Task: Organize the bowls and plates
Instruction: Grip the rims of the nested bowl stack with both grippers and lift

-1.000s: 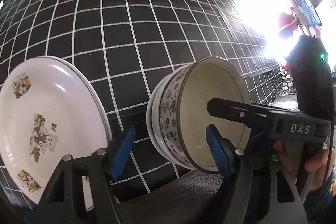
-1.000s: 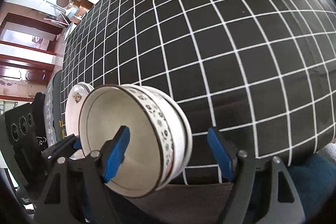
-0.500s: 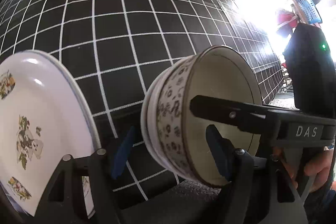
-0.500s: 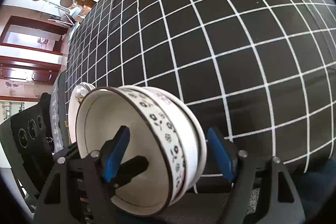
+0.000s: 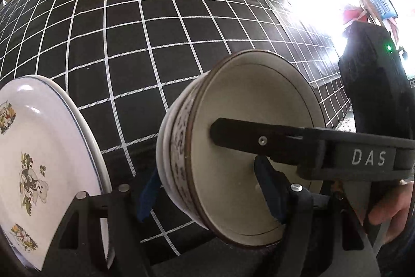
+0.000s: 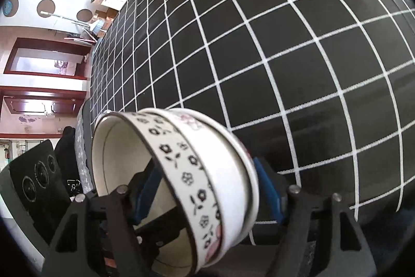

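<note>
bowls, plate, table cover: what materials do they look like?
Stacked bowls: likely glazed ceramic; smooth cream inside, thin brown rim line, printed black flower band.
Plate: glazed ceramic or porcelain, possibly melamine; glossy white with bright highlights, blue rim line, printed decals.
Table cover: seems woven fabric; matte black, no glare, white grid lines look stitched or woven.

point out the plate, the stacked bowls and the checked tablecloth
plate [image 5: 46, 147]: left wrist view, its white face
stacked bowls [image 6: 197, 168]: right wrist view, flowered outer wall
tablecloth [image 6: 285, 48]: right wrist view, a bare black square
</note>
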The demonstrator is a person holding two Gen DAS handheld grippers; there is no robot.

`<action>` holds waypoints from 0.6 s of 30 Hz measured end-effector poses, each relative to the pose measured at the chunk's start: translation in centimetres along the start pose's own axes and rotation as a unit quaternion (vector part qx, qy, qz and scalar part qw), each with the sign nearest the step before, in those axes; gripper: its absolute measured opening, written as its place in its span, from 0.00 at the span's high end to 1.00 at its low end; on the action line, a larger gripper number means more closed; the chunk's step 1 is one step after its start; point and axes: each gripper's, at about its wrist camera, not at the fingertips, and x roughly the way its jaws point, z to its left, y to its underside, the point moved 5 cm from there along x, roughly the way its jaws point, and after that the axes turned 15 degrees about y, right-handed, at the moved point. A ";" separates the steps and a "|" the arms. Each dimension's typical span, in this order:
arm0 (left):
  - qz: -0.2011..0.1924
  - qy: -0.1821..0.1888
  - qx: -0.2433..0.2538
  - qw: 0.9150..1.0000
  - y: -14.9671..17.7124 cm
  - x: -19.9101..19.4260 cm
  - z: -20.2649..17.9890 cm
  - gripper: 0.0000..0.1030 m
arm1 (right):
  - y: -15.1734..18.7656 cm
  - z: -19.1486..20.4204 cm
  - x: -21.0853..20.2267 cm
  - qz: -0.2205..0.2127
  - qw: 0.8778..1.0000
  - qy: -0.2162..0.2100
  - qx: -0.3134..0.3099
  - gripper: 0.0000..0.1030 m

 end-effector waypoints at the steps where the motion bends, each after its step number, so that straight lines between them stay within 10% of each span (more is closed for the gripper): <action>1: -0.001 0.000 -0.003 1.000 -0.1 0.1 0.0 0.35 | 0.1 -0.4 -0.1 0.001 1.000 -0.002 0.006 0.28; 18: -0.022 -0.003 -0.025 0.999 -1.6 -0.6 0.5 0.32 | 0.2 1.3 -1.0 -0.004 1.000 0.027 0.009 0.31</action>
